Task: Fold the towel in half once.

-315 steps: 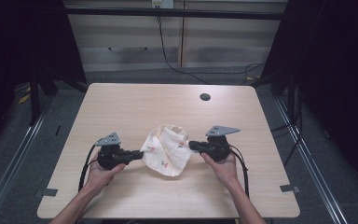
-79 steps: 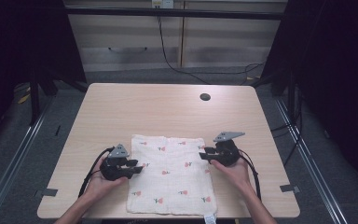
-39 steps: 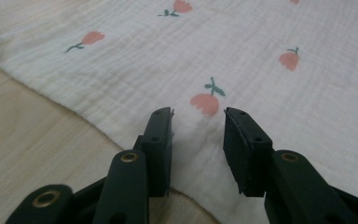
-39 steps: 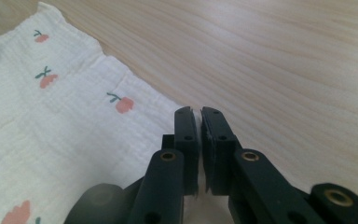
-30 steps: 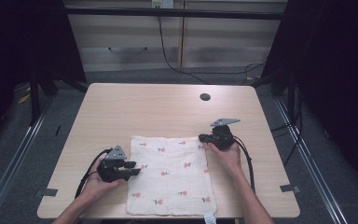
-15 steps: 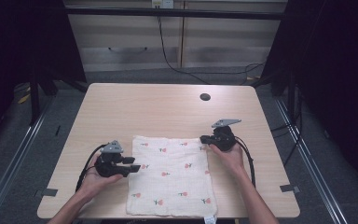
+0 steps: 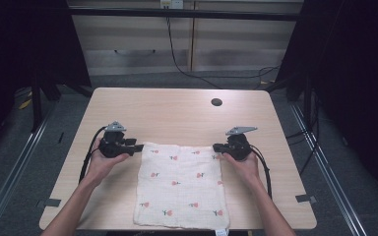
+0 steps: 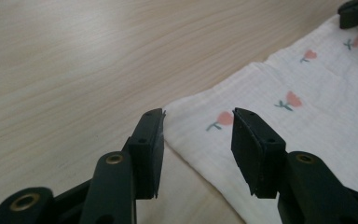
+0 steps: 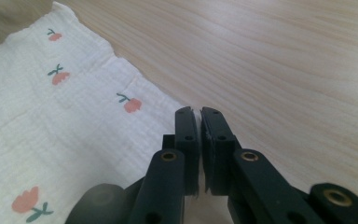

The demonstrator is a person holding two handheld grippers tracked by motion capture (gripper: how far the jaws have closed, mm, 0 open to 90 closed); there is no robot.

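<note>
A white cloth (image 7: 179, 189) with small pink flowers lies spread flat on the near half of the wooden table (image 7: 177, 113). My left gripper (image 7: 139, 146) sits at the cloth's far left corner. In the left gripper view it (image 8: 198, 114) is open, and that corner of the cloth (image 8: 307, 121) lies on the table between the jaws. My right gripper (image 7: 216, 147) is at the far right corner. Its jaws (image 9: 196, 111) are closed together on the edge of the cloth (image 9: 51, 116) there.
A round dark hole (image 7: 216, 102) is set in the table's far right part. Bare wood stretches beyond the cloth. The cloth's near edge reaches the table's front edge. Dark frames and cables stand around the table. The right gripper's tip (image 8: 354, 11) shows across the cloth.
The cloth, bunched between the grippers at first, now lies flat. Over the last second my left gripper moved from the cloth's left edge up to its far left corner. The right gripper stayed put.
</note>
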